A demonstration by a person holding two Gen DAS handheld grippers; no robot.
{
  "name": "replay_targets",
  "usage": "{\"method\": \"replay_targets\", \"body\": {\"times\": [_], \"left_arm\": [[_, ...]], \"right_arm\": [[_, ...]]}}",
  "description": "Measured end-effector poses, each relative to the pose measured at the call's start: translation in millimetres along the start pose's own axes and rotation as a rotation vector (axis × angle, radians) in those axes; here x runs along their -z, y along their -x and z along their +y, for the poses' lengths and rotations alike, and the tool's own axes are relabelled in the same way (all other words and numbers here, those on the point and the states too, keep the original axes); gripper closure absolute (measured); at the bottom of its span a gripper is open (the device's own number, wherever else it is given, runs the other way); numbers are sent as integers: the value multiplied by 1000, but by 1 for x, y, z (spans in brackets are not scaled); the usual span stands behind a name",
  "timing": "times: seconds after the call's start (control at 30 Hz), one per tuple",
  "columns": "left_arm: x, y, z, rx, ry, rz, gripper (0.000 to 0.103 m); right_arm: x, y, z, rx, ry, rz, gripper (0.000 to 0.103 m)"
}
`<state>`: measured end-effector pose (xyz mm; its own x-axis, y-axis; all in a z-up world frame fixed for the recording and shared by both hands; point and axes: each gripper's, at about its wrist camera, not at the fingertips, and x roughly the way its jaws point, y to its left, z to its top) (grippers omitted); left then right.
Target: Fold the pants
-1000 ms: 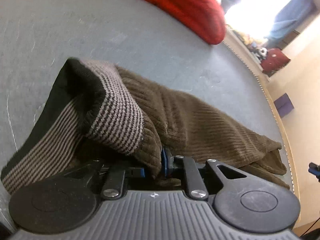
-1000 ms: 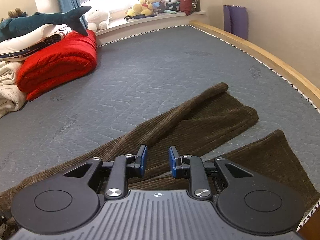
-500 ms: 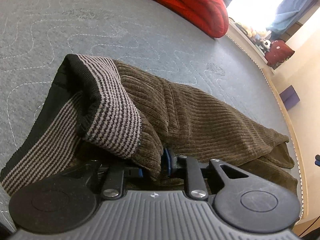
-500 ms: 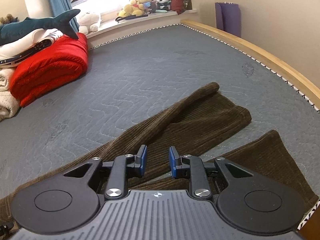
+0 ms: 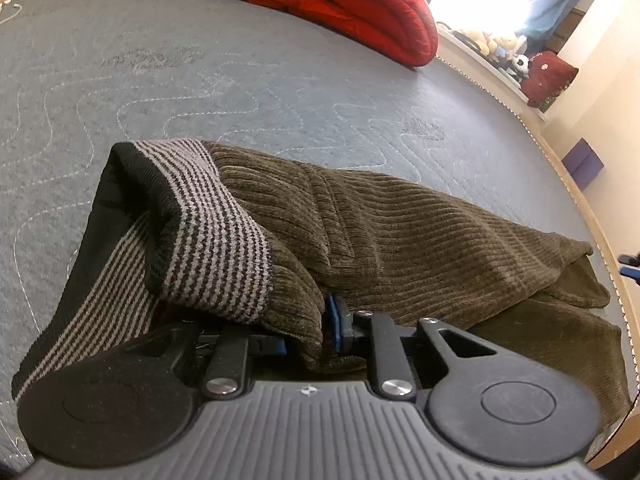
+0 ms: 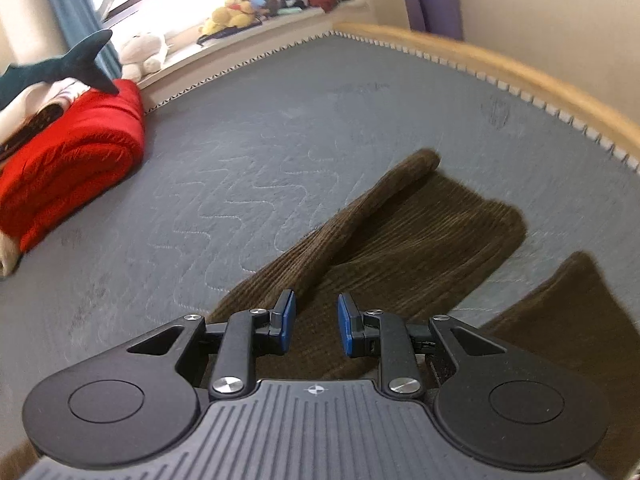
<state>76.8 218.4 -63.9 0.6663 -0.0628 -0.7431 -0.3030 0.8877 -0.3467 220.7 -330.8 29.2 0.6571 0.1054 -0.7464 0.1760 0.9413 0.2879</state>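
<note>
Brown corduroy pants [image 5: 420, 240] lie on the grey quilted mattress [image 5: 200, 80], landmark for all below. Left wrist view only: striped waistband [image 5: 216, 232] bunched and raised off the mattress, left gripper [image 5: 308, 332] clenched on a fold of the pants just beside it. Right wrist view only: 2 legs [image 6: 400, 240] spread flat toward the mattress's wooden edge [image 6: 500, 68], one leg's side rolled over; right gripper [image 6: 314, 320] released, blue pads [image 6: 287, 314] apart, above the leg fabric, contact unclear. Red blanket [image 6: 68, 160] at the mattress's far side, plush shark [image 6: 52, 68] on top, seen in right view only
</note>
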Motion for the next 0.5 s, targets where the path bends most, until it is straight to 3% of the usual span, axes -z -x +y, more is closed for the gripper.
{"method": "replay_targets", "body": {"times": [0.1, 0.27, 0.4, 0.5], "left_arm": [[-1, 3, -2, -7, -11, -34, 83], [-4, 19, -11, -37, -81, -174, 85], [-2, 18, -13, -43, -96, -179, 85], [-1, 18, -13, -45, -104, -178, 85]], "right_arm": [[-7, -31, -8, -53, -59, 44, 78], [-11, -85, -21, -91, -174, 107, 74], [-11, -118, -27, -115, -273, 134, 70], [-8, -135, -22, -98, -279, 156, 69]]}}
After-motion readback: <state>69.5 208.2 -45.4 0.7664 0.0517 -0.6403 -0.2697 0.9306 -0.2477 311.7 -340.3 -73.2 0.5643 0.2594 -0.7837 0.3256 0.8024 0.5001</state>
